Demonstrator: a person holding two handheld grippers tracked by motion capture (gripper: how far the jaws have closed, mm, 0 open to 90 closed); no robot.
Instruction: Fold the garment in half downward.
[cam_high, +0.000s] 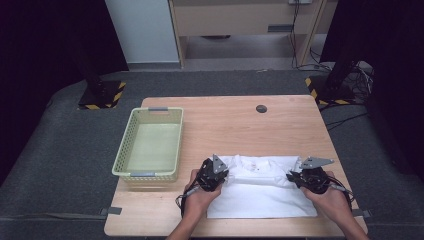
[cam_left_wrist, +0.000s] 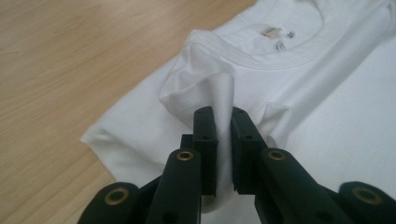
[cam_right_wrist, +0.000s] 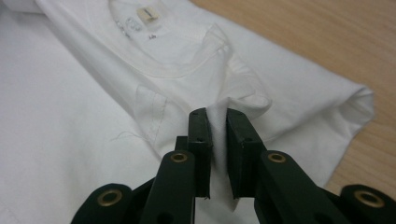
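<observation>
Right now the white T-shirt (cam_high: 262, 187) lies flat at the near edge of the table (cam_high: 230, 125), right of the green basket (cam_high: 150, 145), and the left gripper (cam_left_wrist: 219, 116) and right gripper (cam_right_wrist: 217, 116) each have their jaws nearly closed on a pinched ridge of cloth beside the collar (cam_left_wrist: 280, 51). The hold looks thin. If either fold slips out, one shoulder would probably drop and the shirt would crumple unevenly.

One white T-shirt (cam_high: 262, 187) lies on the one desk (cam_high: 235, 125); one green basket (cam_high: 150, 145) stands left of the shirt; two grippers, one per hand.
</observation>
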